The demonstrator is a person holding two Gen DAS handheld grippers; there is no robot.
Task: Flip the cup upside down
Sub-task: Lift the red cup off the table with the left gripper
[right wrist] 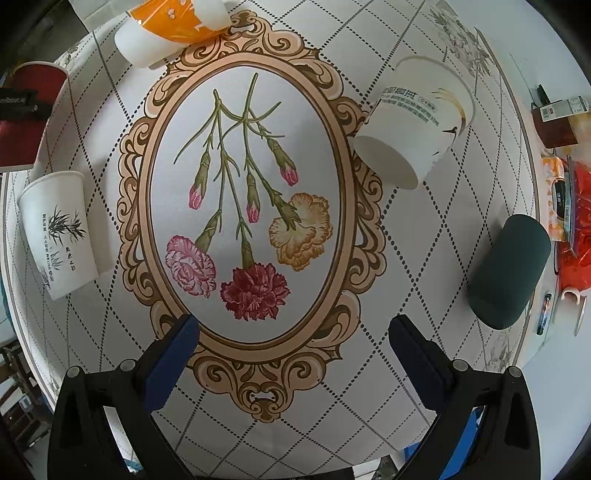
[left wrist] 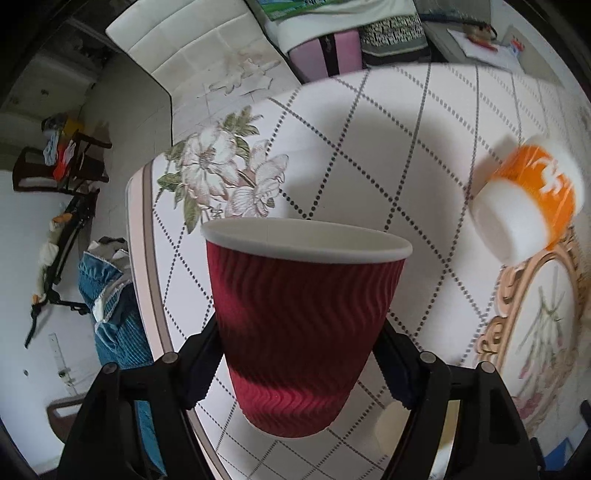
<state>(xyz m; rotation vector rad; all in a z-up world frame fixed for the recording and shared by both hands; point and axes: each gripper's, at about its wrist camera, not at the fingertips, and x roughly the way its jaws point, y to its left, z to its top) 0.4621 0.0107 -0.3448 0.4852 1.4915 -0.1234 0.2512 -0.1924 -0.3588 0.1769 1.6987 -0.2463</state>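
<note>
My left gripper [left wrist: 301, 354] is shut on a dark red ribbed paper cup [left wrist: 303, 325] with a white rim. It holds the cup upright, mouth up, above the table. The same red cup [right wrist: 31, 114] shows at the far left edge of the right wrist view, with the left gripper around it. My right gripper [right wrist: 293, 343] is open and empty, hovering over the oval flower picture [right wrist: 243, 206] in the middle of the tablecloth.
An orange and white cup [left wrist: 528, 199] [right wrist: 170, 26] stands upside down. A white cup with bamboo print [right wrist: 59, 232] stands upright at the left. A white printed cup [right wrist: 417, 122] and a dark green cup [right wrist: 509, 269] stand upside down at the right. Clutter lies past the table's right edge [right wrist: 532, 206].
</note>
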